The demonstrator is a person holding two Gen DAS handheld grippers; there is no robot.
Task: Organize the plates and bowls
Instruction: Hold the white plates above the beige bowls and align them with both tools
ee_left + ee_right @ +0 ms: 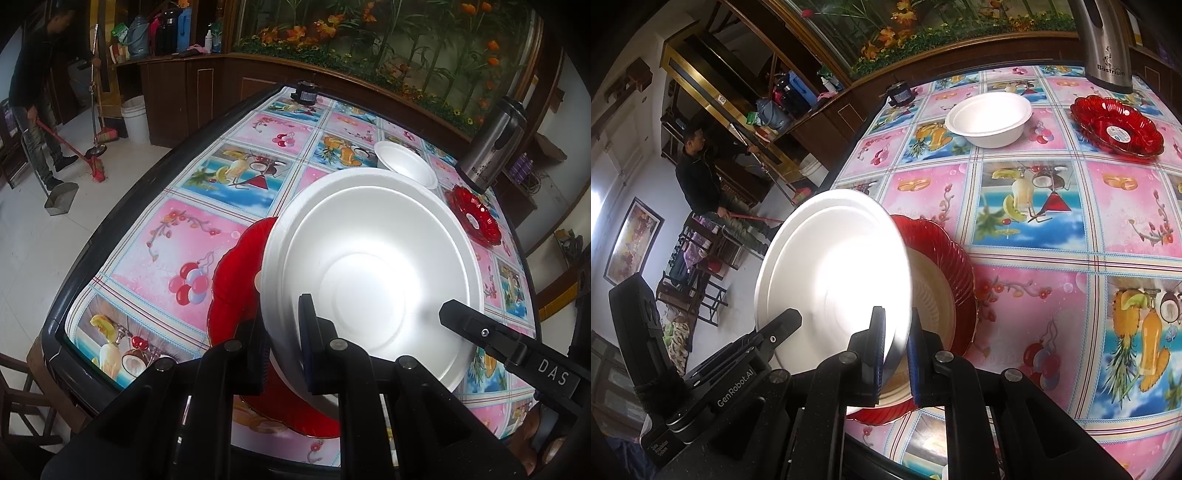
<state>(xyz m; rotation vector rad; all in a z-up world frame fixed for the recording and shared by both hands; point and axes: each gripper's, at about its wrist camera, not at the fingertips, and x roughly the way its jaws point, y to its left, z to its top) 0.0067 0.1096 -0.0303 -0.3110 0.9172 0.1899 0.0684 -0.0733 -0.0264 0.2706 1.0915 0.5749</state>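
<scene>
White plate [373,273] hangs tilted over the near end of the table [192,229], pinched at its rim from two sides. The left hand-held gripper [284,354] has its jaws shut on the near edge of the plate, and the right hand-held gripper [895,354] is clamped the same way on the opposite edge, so the light, wide disc is steadied by both and cannot swing or flex. It sits just above a red plate [945,266] lying flat on the table, which already carries a cream-coloured dish [931,295] inside it; whether the white plate touches that pile I cannot tell.

The tilt looks deliberate, I judge: one edge is low toward the pile so the plate can be laid down onto it as part of a stack, rather than dropped flat. Further out on the table stand a white bowl [990,118] and a second red plate [1115,125], well apart from each other and from the pile, both apparently not yet sorted. A steel flask [1108,44] stands at the far corner beside the second red plate. In the background a person [40,81] sweeps the floor with a broom, clear of the table.
</scene>
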